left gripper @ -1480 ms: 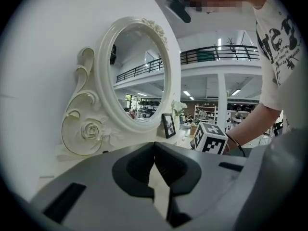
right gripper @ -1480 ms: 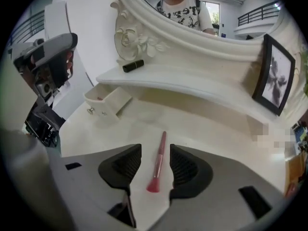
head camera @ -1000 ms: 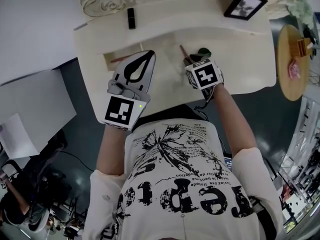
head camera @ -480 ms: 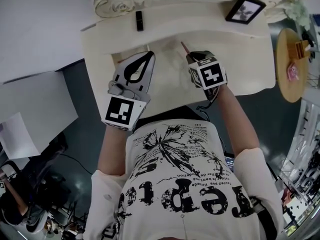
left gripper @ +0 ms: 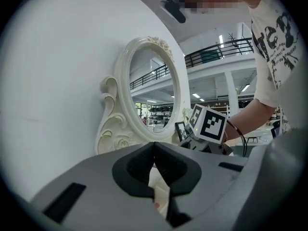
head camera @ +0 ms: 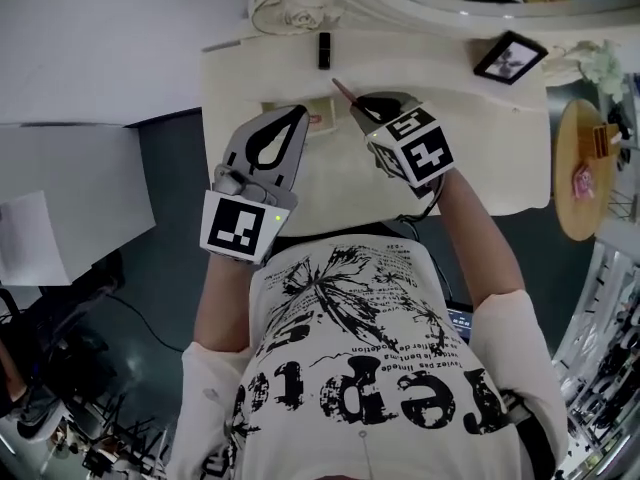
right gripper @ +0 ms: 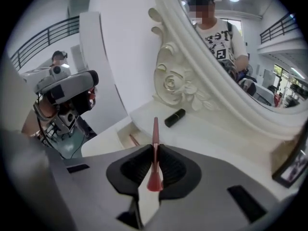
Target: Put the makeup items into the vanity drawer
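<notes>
1. Head view: right gripper (head camera: 366,108) over vanity top (head camera: 480,158), pinching red liner pencil (head camera: 342,89). Left gripper (head camera: 290,118) at open drawer (head camera: 320,116). Black lipstick (head camera: 324,50) lying behind, on top.
2. Left gripper view: jaws pressed together, nothing between. Best kept clear of the drawer mouth.
3. Right gripper view: jaws just closed, clamping pencil mid-shaft, tip toward drawer. Probably best: go low over opening, lay pencil lengthwise, then release.

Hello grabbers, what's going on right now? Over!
Right gripper just closed on the red pencil, above the vanity top. Left gripper shut, empty, beside the open drawer. Black lipstick lies on top. Way looks clear.
</notes>
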Demonstrator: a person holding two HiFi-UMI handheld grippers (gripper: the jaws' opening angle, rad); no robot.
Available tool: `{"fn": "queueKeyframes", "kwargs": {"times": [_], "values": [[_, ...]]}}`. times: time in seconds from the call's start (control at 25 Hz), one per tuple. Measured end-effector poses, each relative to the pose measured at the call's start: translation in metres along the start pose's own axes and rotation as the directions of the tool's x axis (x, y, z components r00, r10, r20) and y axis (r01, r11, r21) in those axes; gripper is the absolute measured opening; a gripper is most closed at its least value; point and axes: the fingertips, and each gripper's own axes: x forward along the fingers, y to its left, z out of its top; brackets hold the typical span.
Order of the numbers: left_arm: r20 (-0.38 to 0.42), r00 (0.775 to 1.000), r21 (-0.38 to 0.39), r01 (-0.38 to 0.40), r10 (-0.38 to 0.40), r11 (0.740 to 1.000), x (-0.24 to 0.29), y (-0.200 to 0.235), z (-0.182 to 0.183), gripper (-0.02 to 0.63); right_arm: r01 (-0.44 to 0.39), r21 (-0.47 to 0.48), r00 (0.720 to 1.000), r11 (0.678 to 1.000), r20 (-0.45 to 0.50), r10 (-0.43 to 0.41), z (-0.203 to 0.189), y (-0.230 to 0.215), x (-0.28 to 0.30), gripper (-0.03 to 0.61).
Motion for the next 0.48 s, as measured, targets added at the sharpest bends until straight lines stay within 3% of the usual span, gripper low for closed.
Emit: {"fn": "queueKeyframes", "kwargs": {"times": [0.2,0.36,0.48], "values": [[-0.010,0.995,-0.008,-0.101,0.101,0.995,-0.032,0.027,-0.005,0.012,-0.123,-0.140,0.992,0.982,-0.019,0.122,0.024,0.043,0.027,0.061],[-0.071,0.981,-0.048,-0.182,0.178,0.982,-0.063,0.048,-0.024,0.012,-0.236,-0.253,0.972,0.938,-0.069,0.225,0.031,0.077,0.048,0.061],[-0.104,0.969,-0.056,-0.230,0.223,0.972,-0.080,0.058,-0.036,0.012,-0.271,-0.321,0.962,0.907,-0.128,0.242,0.029,0.090,0.066,0.061]]}}
